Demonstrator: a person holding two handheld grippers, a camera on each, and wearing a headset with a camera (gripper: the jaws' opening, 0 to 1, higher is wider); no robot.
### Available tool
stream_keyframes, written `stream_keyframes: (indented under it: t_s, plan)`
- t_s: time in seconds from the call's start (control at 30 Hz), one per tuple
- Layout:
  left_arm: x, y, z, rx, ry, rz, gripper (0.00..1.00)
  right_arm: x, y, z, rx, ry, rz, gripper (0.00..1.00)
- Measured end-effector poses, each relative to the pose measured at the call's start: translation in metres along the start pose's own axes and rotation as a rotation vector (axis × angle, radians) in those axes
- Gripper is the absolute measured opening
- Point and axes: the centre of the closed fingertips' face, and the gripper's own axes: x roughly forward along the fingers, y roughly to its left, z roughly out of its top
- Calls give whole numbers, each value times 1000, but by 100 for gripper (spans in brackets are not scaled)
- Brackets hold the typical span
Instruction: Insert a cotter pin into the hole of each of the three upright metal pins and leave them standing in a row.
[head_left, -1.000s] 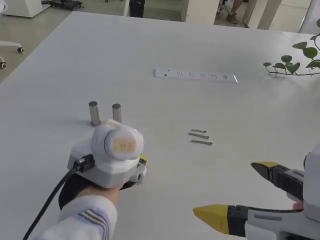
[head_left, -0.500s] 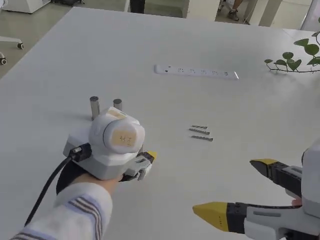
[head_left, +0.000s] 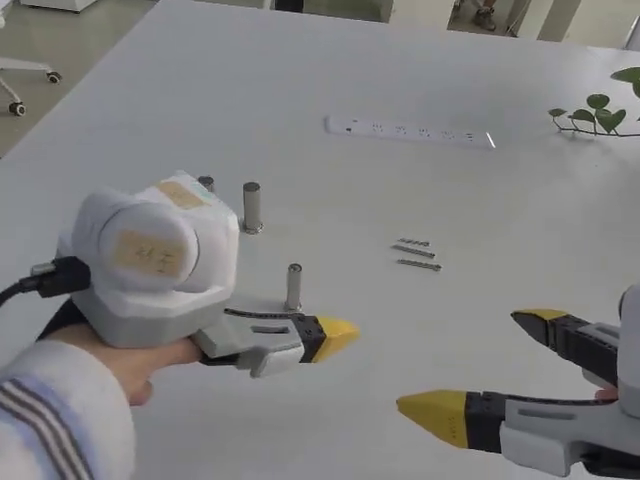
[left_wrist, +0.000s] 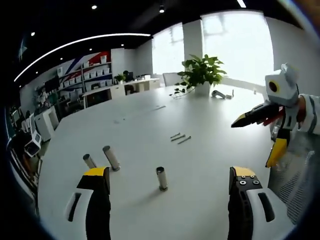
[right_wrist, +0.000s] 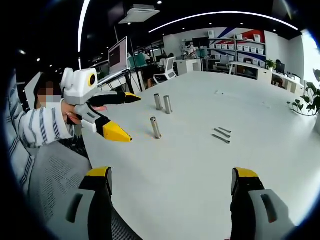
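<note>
Three upright metal pins stand on the white table (head_left: 470, 190). The nearest pin (head_left: 294, 287) is alone, just beyond the yellow tip of my left gripper (head_left: 318, 338). Farther back stands a second pin (head_left: 251, 207). A third pin (head_left: 206, 184) is partly hidden behind the gripper body. In the left gripper view my left gripper (left_wrist: 169, 171) is open and holds nothing, with the near pin (left_wrist: 161, 178) ahead between the jaws. Several cotter pins (head_left: 415, 253) lie flat to the right. My right gripper (head_left: 485, 365) hangs open and holds nothing at the lower right, well short of the cotter pins (right_wrist: 221, 135).
A white power strip (head_left: 405, 130) lies across the table's far side. A leafy plant (head_left: 595, 112) reaches in at the far right edge. A striped sleeve (head_left: 60, 430) holds the left gripper. Desks and shelves stand beyond the table (right_wrist: 210, 55).
My left gripper has drawn back towards me and to the left, uncovering a third pin standing apart in front of the other two. The right gripper has barely moved.
</note>
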Motion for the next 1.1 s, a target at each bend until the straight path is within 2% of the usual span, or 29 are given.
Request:
stream_keyframes:
  t_s: [0.07, 0.13, 0.23, 0.33, 0.4, 0.57, 0.63, 0.73, 0.77, 1.03, 1.1]
  plan:
    - [-5, 3, 1, 46, -7, 12, 99, 0, -1, 0, 1, 1, -3, 99]
    - [-11, -1, 3, 73, -34, -14, 99, 0, -1, 0, 1, 2, -4, 99]
    - [-19, -11, -4, 40, -21, -80, 99, -1, -2, 0, 0, 4, -10, 99]
    - [-23, -13, -10, 51, -12, -93, 99, -3, -5, 0, 5, 5, -18, 99]
    - [-27, -18, -19, 16, 10, -131, 99, -4, -6, 0, 4, 6, -23, 99]
    - [-36, -20, -28, -45, 0, -166, 99, -4, -8, 1, 4, 6, -29, 99]
    - [-39, -19, -28, -63, -10, -167, 99, -4, -8, 2, -1, 8, -30, 99]
    - [-41, -15, -27, -170, -52, -161, 99, -4, -10, 3, -5, 9, -31, 99]
    - [-42, -13, -28, -182, -54, -160, 99, -4, -10, 4, -8, 8, -31, 99]
    - [-50, -2, -39, -180, -24, -133, 99, -4, -18, 8, -53, 57, -20, 99]
    - [-51, -1, -39, -188, -27, -127, 99, -4, -22, 9, -99, 80, -13, 99]
